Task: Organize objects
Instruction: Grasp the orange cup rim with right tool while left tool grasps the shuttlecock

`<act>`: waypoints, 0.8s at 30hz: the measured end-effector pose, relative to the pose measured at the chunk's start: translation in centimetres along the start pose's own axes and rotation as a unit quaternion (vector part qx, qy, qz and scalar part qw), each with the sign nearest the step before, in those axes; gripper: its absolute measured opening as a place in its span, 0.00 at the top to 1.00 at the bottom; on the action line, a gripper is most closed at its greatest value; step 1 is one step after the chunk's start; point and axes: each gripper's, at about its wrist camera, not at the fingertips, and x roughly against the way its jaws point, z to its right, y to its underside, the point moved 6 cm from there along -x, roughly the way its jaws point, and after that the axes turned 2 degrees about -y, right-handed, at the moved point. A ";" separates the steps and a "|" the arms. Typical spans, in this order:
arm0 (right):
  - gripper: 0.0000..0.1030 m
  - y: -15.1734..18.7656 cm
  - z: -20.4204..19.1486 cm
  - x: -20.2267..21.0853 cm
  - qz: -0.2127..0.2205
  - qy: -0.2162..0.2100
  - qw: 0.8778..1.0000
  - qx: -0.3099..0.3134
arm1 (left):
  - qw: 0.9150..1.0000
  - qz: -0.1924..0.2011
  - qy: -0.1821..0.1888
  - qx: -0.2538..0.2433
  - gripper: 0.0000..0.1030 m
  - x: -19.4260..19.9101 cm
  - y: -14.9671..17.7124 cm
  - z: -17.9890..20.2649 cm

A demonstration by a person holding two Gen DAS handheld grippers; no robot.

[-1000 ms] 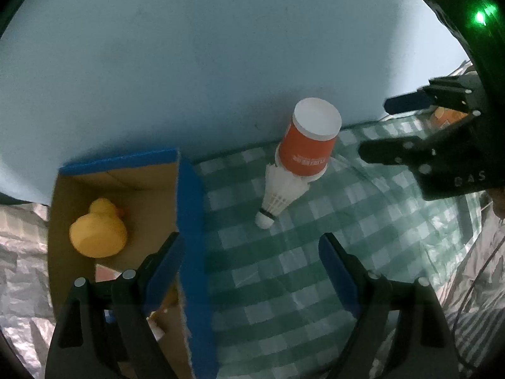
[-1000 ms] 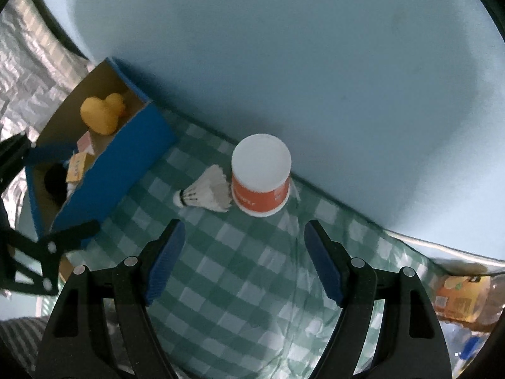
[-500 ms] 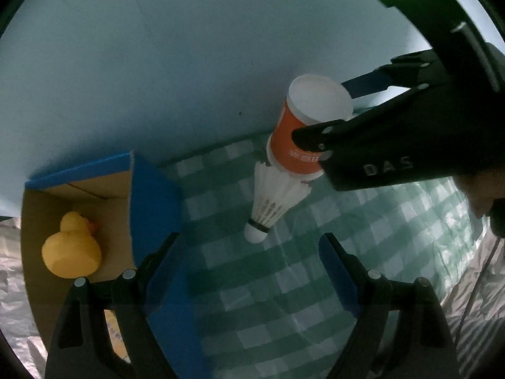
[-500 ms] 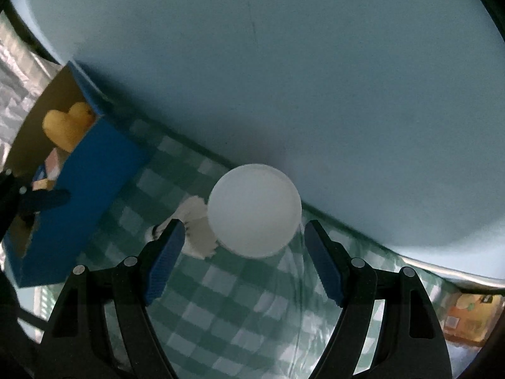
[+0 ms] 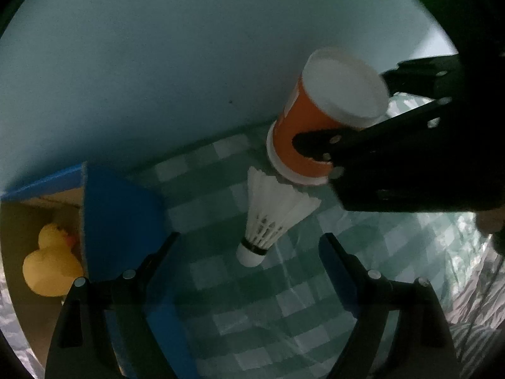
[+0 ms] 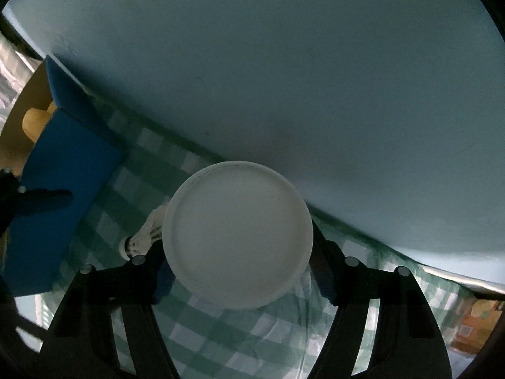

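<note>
Your right gripper (image 6: 238,271) is straddling the orange cup (image 5: 311,132), fingers either side, contact not certain. Your left gripper (image 5: 249,259) is standing wide, holding nothing; the shuttlecock (image 5: 271,218) is lying between and just ahead of its fingers, touching the cup. The blue box (image 5: 121,214), duck (image 5: 52,268) inside, is sitting to its left.

Dim light; pale blue wall (image 5: 176,63) behind, seemingly, checkered tablecloth (image 5: 277,322).

Cup (image 6: 238,237) hides most of the shuttlecock (image 6: 146,235); tool pad contact perhaps unclear
</note>
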 end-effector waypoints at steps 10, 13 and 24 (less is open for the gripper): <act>0.30 3.4 2.9 2.4 -0.003 0.021 1.000 -0.021 | 0.999 -0.034 -0.016 -0.032 0.15 -3.7 -0.6 1.7; 0.30 4.8 3.5 3.2 -0.002 0.017 1.000 -0.023 | 0.998 -0.043 -0.021 -0.034 0.15 -4.9 -0.8 1.9; 0.30 9.6 4.8 5.6 -0.006 0.015 0.999 -0.033 | 0.999 -0.037 -0.013 -0.021 0.19 -6.9 -1.6 2.5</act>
